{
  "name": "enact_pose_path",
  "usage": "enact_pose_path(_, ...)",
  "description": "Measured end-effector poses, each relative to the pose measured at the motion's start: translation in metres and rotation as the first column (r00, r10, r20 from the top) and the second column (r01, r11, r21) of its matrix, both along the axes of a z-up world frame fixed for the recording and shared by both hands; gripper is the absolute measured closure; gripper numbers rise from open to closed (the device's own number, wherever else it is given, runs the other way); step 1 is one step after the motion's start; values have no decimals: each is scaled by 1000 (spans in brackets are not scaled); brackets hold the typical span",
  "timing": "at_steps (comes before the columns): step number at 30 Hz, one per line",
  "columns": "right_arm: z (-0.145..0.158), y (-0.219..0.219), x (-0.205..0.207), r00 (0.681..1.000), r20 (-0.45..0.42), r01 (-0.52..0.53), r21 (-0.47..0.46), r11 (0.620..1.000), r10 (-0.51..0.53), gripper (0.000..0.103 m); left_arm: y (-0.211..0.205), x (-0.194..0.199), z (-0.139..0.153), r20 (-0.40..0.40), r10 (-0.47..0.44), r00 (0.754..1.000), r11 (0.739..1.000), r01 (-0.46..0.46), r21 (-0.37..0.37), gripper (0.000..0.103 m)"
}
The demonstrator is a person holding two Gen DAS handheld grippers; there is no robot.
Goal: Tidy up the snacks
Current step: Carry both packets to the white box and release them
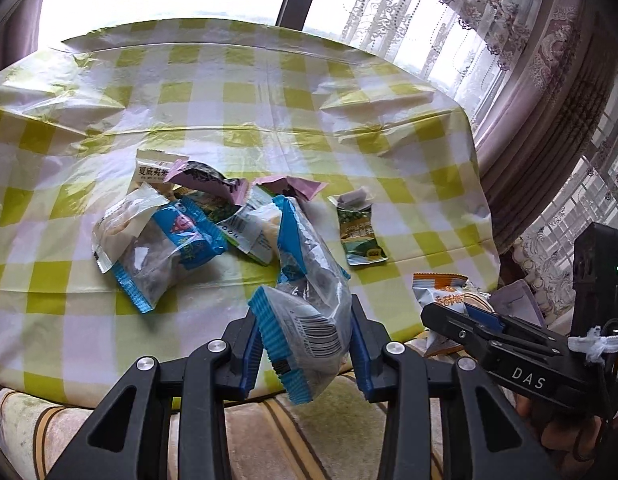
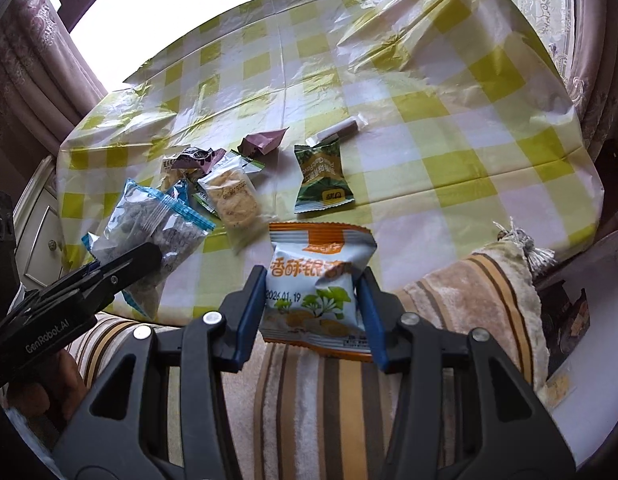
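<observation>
Right now each gripper carries one snack above the near edge of the table. The left gripper (image 1: 305, 344) pinches a clear blue-edged packet (image 1: 309, 300) between its blue pads, the barcode end hanging toward the camera. The right gripper (image 2: 311, 312) clamps an orange-and-white packet (image 2: 315, 280) by its sides, upright, with a ginkgo leaf print facing the camera. Both packets are clear of the cloth, and the two grippers sit close beside each other at the table's front edge.

Further in, the remaining snack pile (image 1: 181, 220) lies bunched left of centre: another blue-edged packet, a cracker packet, pink and white wrappers overlapping. A green packet (image 2: 323, 180) lies apart to the right of the pile, with a small brown-and-white sweet (image 2: 341, 130) just beyond it. The far half and right side of the checked tablecloth (image 2: 449, 92) are bare and wrinkled.

A striped cushion (image 2: 461, 312) sits below the table's near edge, and lace curtains (image 1: 549, 60) hang at the bright windows around it.
</observation>
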State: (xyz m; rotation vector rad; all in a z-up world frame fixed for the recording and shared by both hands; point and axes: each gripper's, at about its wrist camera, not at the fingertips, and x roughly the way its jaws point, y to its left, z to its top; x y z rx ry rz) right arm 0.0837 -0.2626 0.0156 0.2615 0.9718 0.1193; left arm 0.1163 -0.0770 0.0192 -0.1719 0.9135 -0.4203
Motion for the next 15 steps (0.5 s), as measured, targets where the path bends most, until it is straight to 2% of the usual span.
enact_pose_path(8, 12, -41, -24, 998, 33, 57, 18, 998, -57, 54, -47, -10, 8, 7, -109, 994, 994, 109, -20, 64)
enact_pose_path(15, 18, -102, -52, 985, 45, 166, 18, 986, -167, 54, -100, -16, 15, 8, -231, 973, 973, 231, -15, 64)
